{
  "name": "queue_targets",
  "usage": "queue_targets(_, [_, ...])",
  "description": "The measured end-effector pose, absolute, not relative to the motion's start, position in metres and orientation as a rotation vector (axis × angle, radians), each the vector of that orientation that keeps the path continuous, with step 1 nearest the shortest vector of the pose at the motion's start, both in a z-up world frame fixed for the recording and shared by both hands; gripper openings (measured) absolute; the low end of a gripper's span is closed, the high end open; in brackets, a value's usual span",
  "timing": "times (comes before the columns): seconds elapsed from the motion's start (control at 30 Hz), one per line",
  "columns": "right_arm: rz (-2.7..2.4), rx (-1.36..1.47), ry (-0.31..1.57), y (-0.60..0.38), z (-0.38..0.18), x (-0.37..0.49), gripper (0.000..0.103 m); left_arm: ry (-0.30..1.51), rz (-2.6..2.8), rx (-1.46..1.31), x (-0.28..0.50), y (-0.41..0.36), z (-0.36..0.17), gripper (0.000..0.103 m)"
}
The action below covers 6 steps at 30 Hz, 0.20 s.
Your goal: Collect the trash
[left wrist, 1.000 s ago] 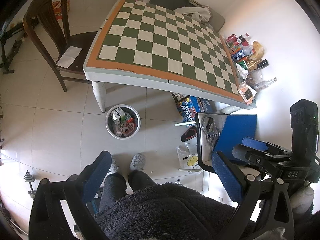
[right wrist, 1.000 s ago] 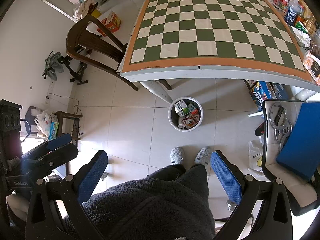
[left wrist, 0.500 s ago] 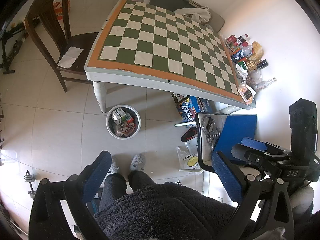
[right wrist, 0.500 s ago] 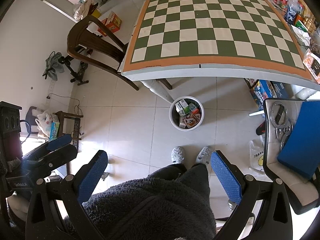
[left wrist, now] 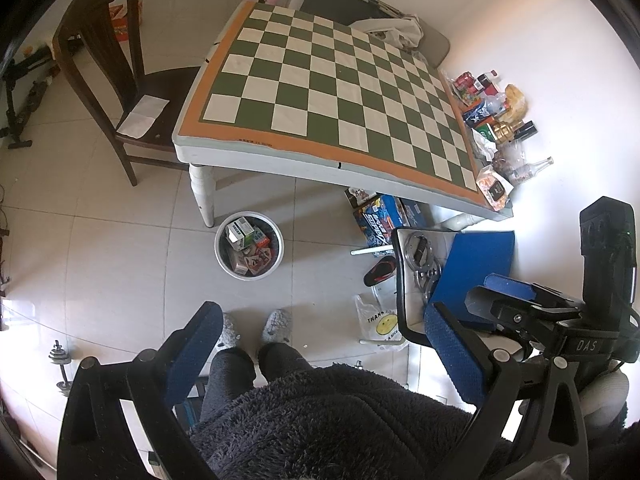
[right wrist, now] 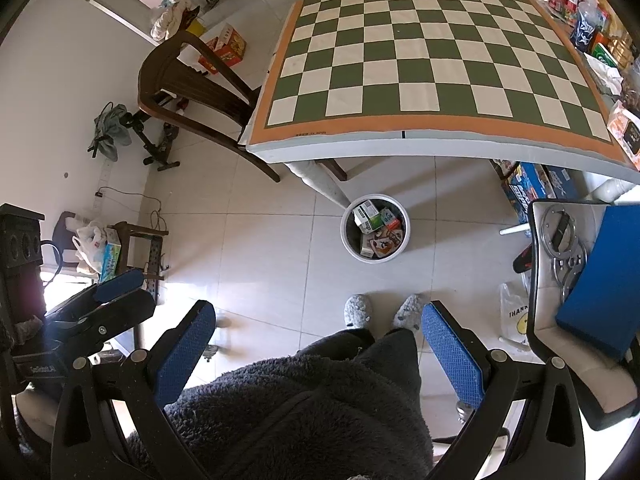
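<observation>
A white trash bin (left wrist: pixel 249 245) stands on the tiled floor by the table leg, holding several small cartons and wrappers; it also shows in the right wrist view (right wrist: pixel 375 233). My left gripper (left wrist: pixel 320 340) is open and empty, held high above the floor over the person's legs. My right gripper (right wrist: pixel 319 338) is open and empty too, at a similar height. Each gripper shows in the other's view, the right one (left wrist: pixel 520 308) and the left one (right wrist: pixel 108 300). The checkered table top (left wrist: pixel 340 92) carries nothing in its middle.
Bottles, packets and cans (left wrist: pixel 492 120) crowd the table's right edge by the wall. A dark wooden chair (left wrist: pixel 116 92) stands left of the table. Boxes (left wrist: pixel 380 220), a slipper and a plastic bag (left wrist: pixel 380 324) lie on the floor right, beside a chair holding a blue pad (left wrist: pixel 472 264).
Both grippers stay open and empty. The views have shifted only very slightly; nothing in the room has moved.
</observation>
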State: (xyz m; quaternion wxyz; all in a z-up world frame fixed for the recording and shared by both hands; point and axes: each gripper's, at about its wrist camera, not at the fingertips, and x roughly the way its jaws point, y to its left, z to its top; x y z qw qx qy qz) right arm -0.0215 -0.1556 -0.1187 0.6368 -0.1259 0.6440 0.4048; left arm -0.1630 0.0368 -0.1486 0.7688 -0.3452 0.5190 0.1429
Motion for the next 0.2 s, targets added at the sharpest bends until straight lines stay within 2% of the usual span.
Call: queue_targets(0.2, [0.928,-0.287,1.473,-0.1533,-0.1167,-0.0211,0.103,1.123,0.312,-0.747,-0.1631,0.0346,-0.1483,0.103])
